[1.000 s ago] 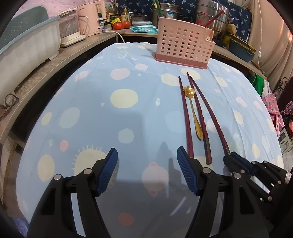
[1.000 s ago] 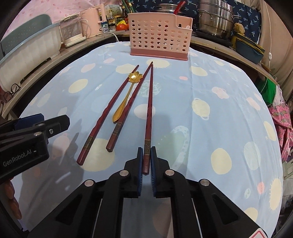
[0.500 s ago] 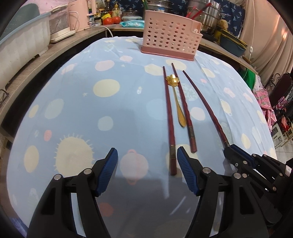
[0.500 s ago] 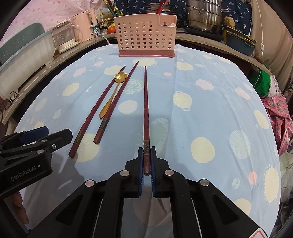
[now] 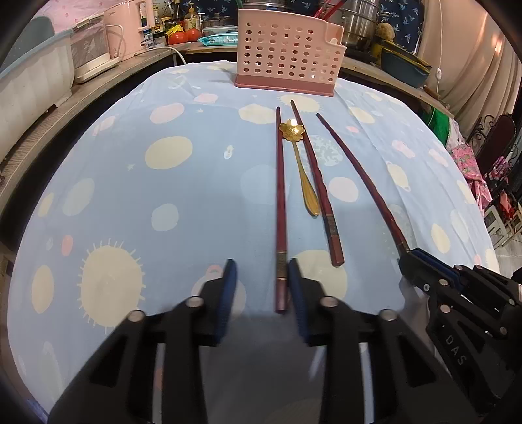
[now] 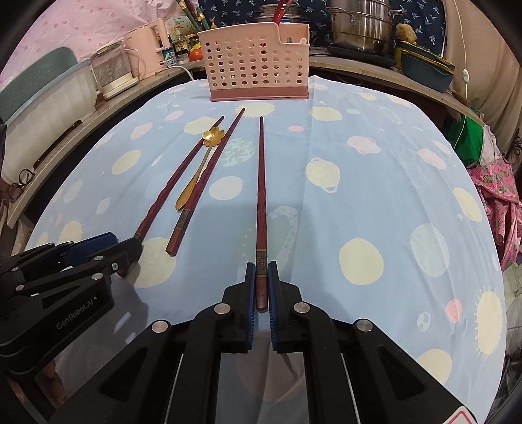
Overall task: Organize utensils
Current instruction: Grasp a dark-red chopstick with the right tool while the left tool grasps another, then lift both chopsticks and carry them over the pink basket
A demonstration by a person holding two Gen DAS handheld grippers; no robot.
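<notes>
Three dark red chopsticks and a gold flower-bowled spoon (image 5: 300,163) lie on the blue spotted tablecloth (image 5: 137,195). A pink perforated utensil basket (image 5: 287,65) stands at the far end. My left gripper (image 5: 259,277) is partly open; the near end of the left chopstick (image 5: 280,208) lies between its fingers, against the right pad. My right gripper (image 6: 260,280) is shut on the right chopstick (image 6: 261,189), which points at the basket (image 6: 257,68). The middle chopstick (image 5: 318,182) lies free beside the spoon (image 6: 199,173).
A wooden counter rings the table with a pink kettle (image 5: 125,31), a white appliance (image 5: 88,52), steel pots (image 6: 362,26) and a teal dish (image 5: 404,67). A white tub (image 5: 29,91) stands at the left. Pink cloth (image 6: 499,202) hangs at the right.
My left gripper has moved right onto the left chopstick's near end and its fingers have narrowed around it. My right gripper still holds its chopstick, now swung apart from the others.
</notes>
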